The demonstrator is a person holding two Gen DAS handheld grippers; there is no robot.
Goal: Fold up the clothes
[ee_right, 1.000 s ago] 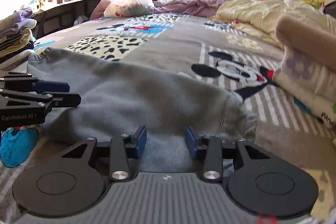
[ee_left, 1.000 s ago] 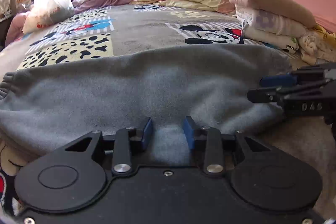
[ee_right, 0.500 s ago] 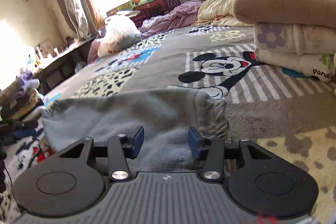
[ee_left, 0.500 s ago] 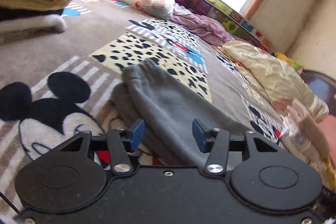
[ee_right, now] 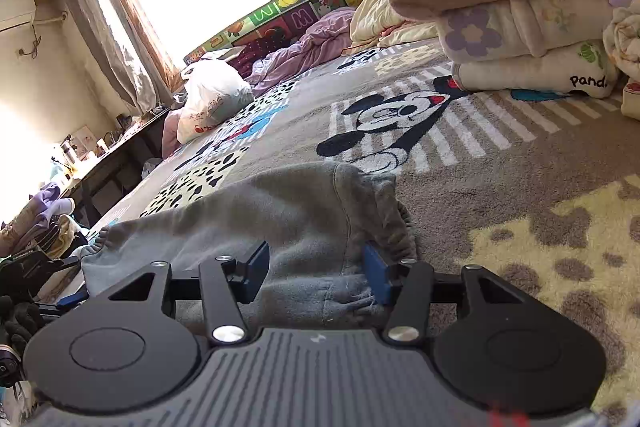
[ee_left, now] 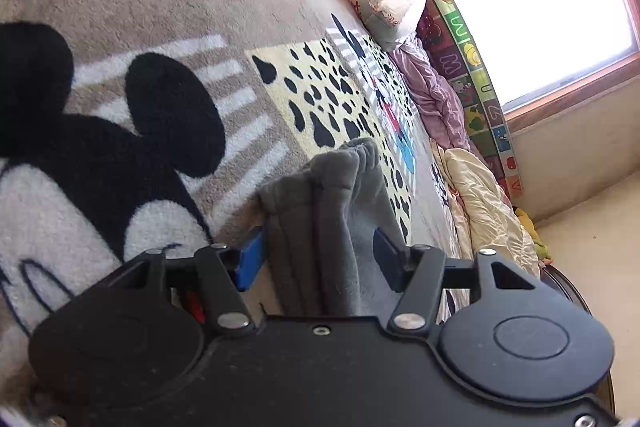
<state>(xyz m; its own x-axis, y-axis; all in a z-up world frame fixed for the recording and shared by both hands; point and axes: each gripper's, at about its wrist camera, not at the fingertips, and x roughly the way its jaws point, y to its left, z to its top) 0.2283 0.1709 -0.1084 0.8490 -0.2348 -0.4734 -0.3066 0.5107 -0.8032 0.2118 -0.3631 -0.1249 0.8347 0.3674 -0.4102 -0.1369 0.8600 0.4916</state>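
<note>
A grey fleece garment [ee_right: 288, 215] lies folded lengthwise on the cartoon-print bedspread [ee_right: 500, 163]. In the left wrist view its gathered cuff end [ee_left: 320, 203] stands between the open jaws of my left gripper [ee_left: 318, 259], whose blue pads sit either side of it without pressing. My right gripper [ee_right: 316, 269] is open around the other, elastic-hemmed end [ee_right: 372, 211]. The left gripper also shows at the left edge of the right wrist view [ee_right: 44, 287].
A stack of folded clothes [ee_right: 520, 23] sits at the right. A white plastic bag [ee_right: 212, 99], a purple quilt [ee_right: 312, 43] and a cream quilt [ee_left: 484, 203] lie by the window. More clothes [ee_right: 36, 223] are piled at the left.
Both grippers have swung to opposite ends of the grey garment and tilted. The left one now straddles the cuff end, the right one the hem end. Both jaws have stayed open.
</note>
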